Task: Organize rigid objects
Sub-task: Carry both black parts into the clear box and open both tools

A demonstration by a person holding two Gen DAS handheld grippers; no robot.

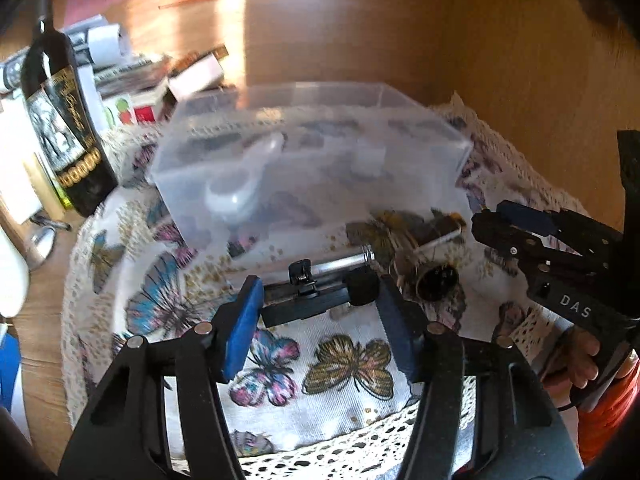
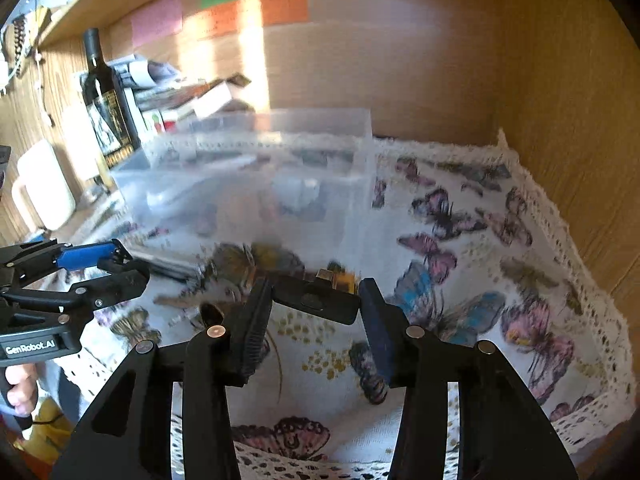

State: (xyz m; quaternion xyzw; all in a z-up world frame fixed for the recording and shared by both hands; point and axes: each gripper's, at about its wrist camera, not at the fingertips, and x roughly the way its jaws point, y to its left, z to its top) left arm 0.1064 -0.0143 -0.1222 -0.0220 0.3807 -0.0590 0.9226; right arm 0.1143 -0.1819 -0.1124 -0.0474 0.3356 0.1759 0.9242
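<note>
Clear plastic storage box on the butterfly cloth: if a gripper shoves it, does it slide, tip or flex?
The clear plastic storage box is low and wide, so it would probably slide rather than tip. Its thin translucent walls may flex under a push. The few small items visible inside suggest it is light, and the butterfly-print cloth beneath could bunch up and drag along with it.

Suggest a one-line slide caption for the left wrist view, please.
Left gripper straddles a black clamp tool on the butterfly cloth, before a clear plastic bin.
</note>
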